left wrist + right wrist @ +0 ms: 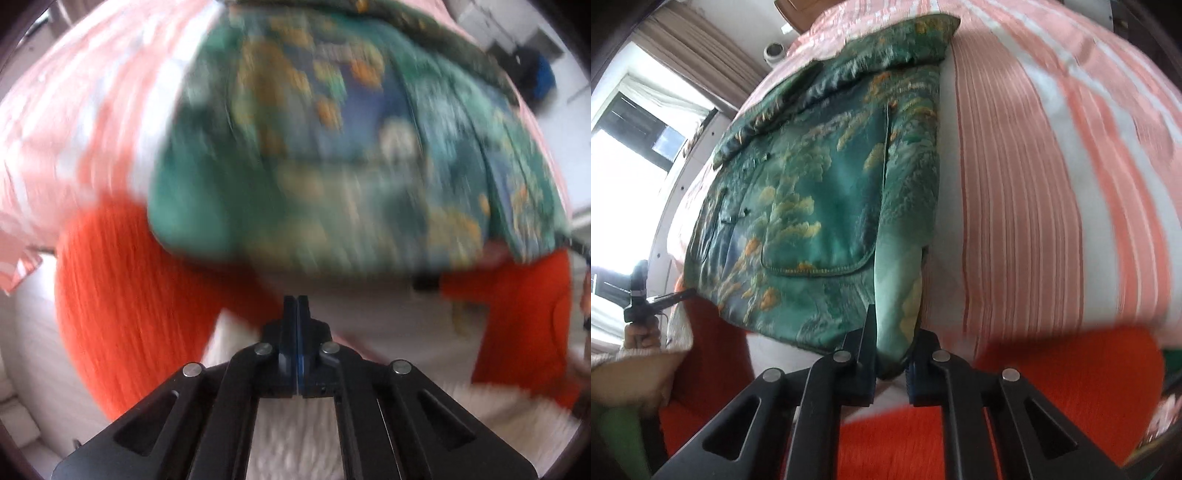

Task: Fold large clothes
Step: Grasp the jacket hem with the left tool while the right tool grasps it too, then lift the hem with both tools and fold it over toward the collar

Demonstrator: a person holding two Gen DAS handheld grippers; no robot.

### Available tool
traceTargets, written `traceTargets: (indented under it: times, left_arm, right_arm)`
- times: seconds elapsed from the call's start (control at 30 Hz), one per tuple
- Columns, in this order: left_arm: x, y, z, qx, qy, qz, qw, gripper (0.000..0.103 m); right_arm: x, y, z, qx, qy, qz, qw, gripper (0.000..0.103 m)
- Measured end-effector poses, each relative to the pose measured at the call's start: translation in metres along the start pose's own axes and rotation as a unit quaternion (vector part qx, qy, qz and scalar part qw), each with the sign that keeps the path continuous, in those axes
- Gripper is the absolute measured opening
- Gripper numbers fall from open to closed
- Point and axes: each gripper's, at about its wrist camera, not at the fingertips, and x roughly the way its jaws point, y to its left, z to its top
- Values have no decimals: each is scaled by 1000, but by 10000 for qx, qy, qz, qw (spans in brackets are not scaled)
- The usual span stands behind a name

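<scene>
The right tool [892, 350] pinched the green brocade jacket's [827, 199] hem corner on the bed [1052, 184] while the left tool [297, 306] was pressed together empty, so it probably needed regripping before folding.

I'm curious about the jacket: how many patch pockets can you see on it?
1: a patch pocket on the green jacket, low on its front above the right tongs. Others may be hidden.

text: none legible | labels: none | numbers: none
</scene>
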Motion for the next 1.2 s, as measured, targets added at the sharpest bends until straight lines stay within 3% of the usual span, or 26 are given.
traceTargets:
  times: [0.1,0.17,0.23,0.3,0.37,0.43,0.47,0.53,0.57,0.63,0.7,0.73,0.77,0.8,0.87,0.97,1.07,1.13,1.2]
  left_arm:
    - [-15,7,-12,-66,-254,-73,9996,0]
    - [-28,22,-7,-358,-725,-65,9967,0]
    - [-34,38,8,-539,-979,50,9937,21]
    - [-38,50,18,-749,-1202,-105,9899,70]
    - [-45,62,34,-904,-1500,-212,9843,80]
    - [-39,71,54,-873,-1303,-418,9867,84]
    - [-35,72,59,-855,-1158,-473,9885,84]
    - [-18,70,68,-801,-866,-331,9925,84]
    - [-9,69,73,-751,-729,-305,9940,82]
    - [10,63,75,-761,-441,-386,9954,66]
    - [14,58,75,-708,-368,-563,9952,16]
    - [10,51,74,-575,-385,-495,9964,15]
    - [6,44,72,-422,-429,-377,9975,11]
    - [-1,40,69,-316,-461,-329,9979,10]
    - [-15,31,56,-97,-495,-248,9984,9]
    - [-25,21,30,110,-224,-311,9992,9]
    - [-46,26,18,-133,-113,-676,9976,8]
    - [-76,32,31,-316,-427,-1097,9925,8]
    - [-114,35,58,-344,-955,-1389,9851,8]
  right_arm:
    - [-6,-2,-11,218,75,205,9995,11]
    - [-12,-3,-8,360,-77,303,9989,10]
    - [-13,-5,-4,364,-207,350,9985,11]
    - [-9,-5,-4,280,-300,290,9987,11]
    - [0,-5,-5,319,-287,292,9986,16]
    - [8,-6,-6,365,-294,292,9985,19]
    - [9,-6,-5,380,-303,308,9983,24]
    - [13,-6,-5,422,-360,405,9976,48]
    - [16,-7,-2,435,-374,470,9972,51]
    - [25,-7,5,481,-348,481,9971,54]
    - [37,-9,11,589,-225,487,9968,56]
    - [45,-10,14,632,-63,535,9965,52]
    - [49,-9,16,587,60,553,9967,41]
    - [52,-6,17,471,138,480,9976,9]
    - [44,1,18,266,172,416,9986,9]
    - [22,6,14,94,273,403,9988,8]
    - [11,5,2,234,623,608,9959,8]
    - [-3,2,5,528,577,1120,9906,8]
    - [-23,5,24,606,204,1622,9847,8]
